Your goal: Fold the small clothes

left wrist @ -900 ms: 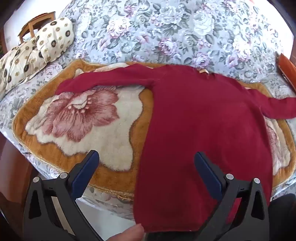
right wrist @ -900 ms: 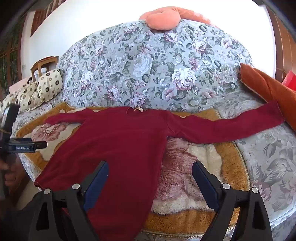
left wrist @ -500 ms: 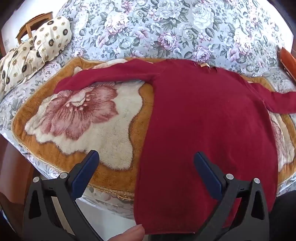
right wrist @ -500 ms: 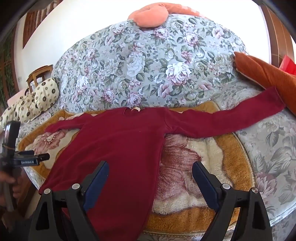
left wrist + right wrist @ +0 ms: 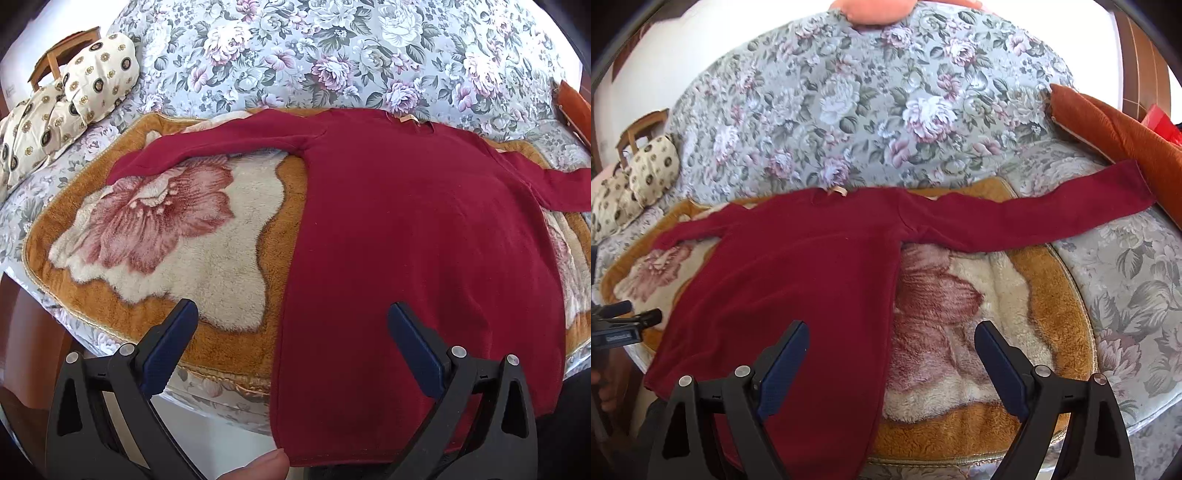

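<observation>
Folding is not yet begun: red sweater (image 5: pixel 424 240) is spread flat on sofa blanket (image 5: pixel 207 280). Both hand-held grippers (image 5: pixel 291 343) (image 5: pixel 890 354) are held wide open, empty. Probably a sleeve must be gripped next.

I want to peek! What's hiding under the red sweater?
The red sweater lies on a fluffy flower blanket spread over the flowery sofa. The blanket's middle is covered, so anything else underneath cannot be seen.

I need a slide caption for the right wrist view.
Open right gripper above a spread red sweater on a floral sofa.
</observation>
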Demonstrator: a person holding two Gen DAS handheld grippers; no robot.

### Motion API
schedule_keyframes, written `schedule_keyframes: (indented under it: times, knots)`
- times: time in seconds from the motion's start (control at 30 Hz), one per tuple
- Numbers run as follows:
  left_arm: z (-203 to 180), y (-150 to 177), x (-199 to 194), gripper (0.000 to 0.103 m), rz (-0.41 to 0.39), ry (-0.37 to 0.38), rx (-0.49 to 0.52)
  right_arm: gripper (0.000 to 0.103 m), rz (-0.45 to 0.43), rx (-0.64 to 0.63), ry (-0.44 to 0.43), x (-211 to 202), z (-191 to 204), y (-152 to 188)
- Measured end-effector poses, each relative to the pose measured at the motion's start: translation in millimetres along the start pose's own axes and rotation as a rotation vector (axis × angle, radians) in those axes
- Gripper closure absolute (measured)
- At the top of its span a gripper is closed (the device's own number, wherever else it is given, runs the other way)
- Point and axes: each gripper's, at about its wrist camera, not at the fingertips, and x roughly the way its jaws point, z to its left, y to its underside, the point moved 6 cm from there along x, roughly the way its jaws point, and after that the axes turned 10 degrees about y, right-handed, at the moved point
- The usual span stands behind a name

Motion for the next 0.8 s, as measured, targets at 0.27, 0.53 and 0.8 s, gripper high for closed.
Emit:
schedule_keyframes:
  times: [0.27,0.53,0.8]
  knots:
    - [-5,-4,-10,0.0,-0.068,-0.001,0.045,0.013,0.03,0.064,0.008,7,-13,2]
    - [-22,-7,-13,0.0,-0.103,0.119,0.1,0.013,0.028,0.074,0.006,7,-14,3]
    - [-7,5,-4,0.0,-0.064,0.122,0.033,0.013,0.032,0.072,0.007,7,-16,3]
